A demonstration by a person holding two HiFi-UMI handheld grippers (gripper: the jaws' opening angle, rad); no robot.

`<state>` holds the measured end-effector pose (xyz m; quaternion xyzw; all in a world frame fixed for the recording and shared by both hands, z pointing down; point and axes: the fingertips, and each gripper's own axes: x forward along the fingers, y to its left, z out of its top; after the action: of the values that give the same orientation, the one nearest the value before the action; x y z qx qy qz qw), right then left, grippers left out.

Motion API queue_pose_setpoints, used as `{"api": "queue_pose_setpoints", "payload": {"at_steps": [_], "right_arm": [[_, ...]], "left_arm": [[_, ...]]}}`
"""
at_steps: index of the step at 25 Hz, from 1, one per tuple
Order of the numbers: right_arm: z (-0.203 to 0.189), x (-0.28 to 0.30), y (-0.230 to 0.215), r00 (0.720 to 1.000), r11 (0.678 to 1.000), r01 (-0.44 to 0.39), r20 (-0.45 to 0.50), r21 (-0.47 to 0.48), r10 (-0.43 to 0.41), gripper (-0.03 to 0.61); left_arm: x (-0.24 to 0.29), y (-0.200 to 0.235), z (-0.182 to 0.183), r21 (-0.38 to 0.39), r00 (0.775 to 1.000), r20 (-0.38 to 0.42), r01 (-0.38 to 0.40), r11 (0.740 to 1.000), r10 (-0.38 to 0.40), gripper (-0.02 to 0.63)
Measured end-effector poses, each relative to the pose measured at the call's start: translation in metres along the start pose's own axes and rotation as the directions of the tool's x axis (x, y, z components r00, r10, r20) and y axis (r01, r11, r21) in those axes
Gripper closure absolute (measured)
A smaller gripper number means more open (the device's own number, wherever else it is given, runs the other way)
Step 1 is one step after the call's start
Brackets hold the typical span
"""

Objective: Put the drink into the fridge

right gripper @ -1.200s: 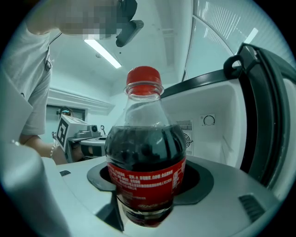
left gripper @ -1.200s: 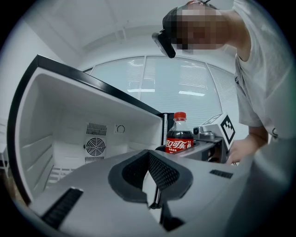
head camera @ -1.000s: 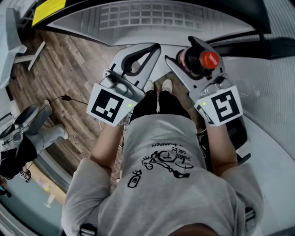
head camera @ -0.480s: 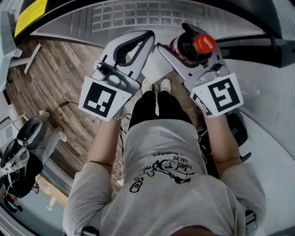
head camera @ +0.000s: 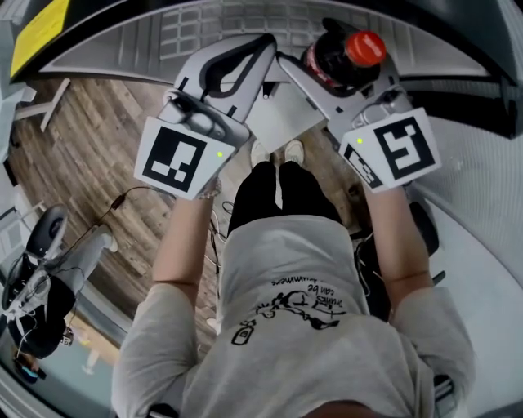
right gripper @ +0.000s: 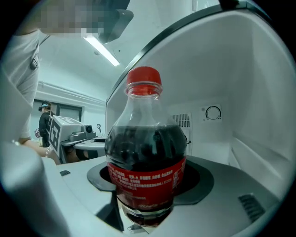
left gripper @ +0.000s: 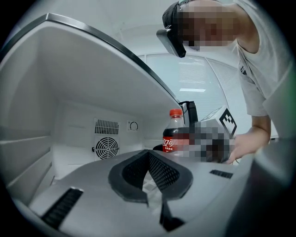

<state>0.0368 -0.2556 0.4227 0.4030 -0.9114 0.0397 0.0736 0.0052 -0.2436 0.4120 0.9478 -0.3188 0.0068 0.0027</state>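
Observation:
The drink is a cola bottle (head camera: 364,47) with a red cap and red label, standing upright between the jaws of my right gripper (head camera: 323,57), which is shut on its body. In the right gripper view the bottle (right gripper: 145,157) fills the middle, with the gripper (right gripper: 148,187) clamped at label height. My left gripper (head camera: 263,51) is beside it on the left, jaw tips together, holding nothing. The left gripper view looks over its closed jaws (left gripper: 148,155) and shows the bottle (left gripper: 175,136) to the right. The open fridge's white inside (left gripper: 69,139) lies straight ahead of both grippers.
The fridge's back wall has a round fan vent (left gripper: 106,147) and a dial (right gripper: 213,112); its top edge (head camera: 245,20) runs across the head view. Wooden floor (head camera: 98,131) lies to the left, with a stand and cables (head camera: 41,261). A person (right gripper: 45,122) stands far behind.
Both grippers have moved up the head view, closer to the fridge, with the bottle still carried in the right one. The jaws look unchanged.

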Motion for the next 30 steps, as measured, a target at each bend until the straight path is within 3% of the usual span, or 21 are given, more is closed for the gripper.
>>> {"api": "queue_pose_setpoints", "payload": {"at_steps": [7, 21, 30], "right_arm": [[0.016, 0.033, -0.011, 1.0, 1.0, -0.006, 0.003, -0.013, 0.006, 0.255], [-0.007, 0.064, -0.033, 0.999, 1.0, 0.03, -0.014, -0.006, -0.03, 0.255], [-0.01, 0.119, -0.053, 0.999, 1.0, 0.02, -0.044, 0.0, -0.02, 0.255]], "left_arm": [[0.005, 0.035, 0.009, 0.011, 0.999, -0.001, -0.033, 0.999, 0.033, 0.612], [0.024, 0.061, -0.023, 0.038, 0.996, -0.075, -0.045, 0.998, 0.048, 0.612], [0.039, 0.114, -0.032, 0.031, 0.992, -0.115, -0.053, 0.998, 0.056, 0.612]]}}
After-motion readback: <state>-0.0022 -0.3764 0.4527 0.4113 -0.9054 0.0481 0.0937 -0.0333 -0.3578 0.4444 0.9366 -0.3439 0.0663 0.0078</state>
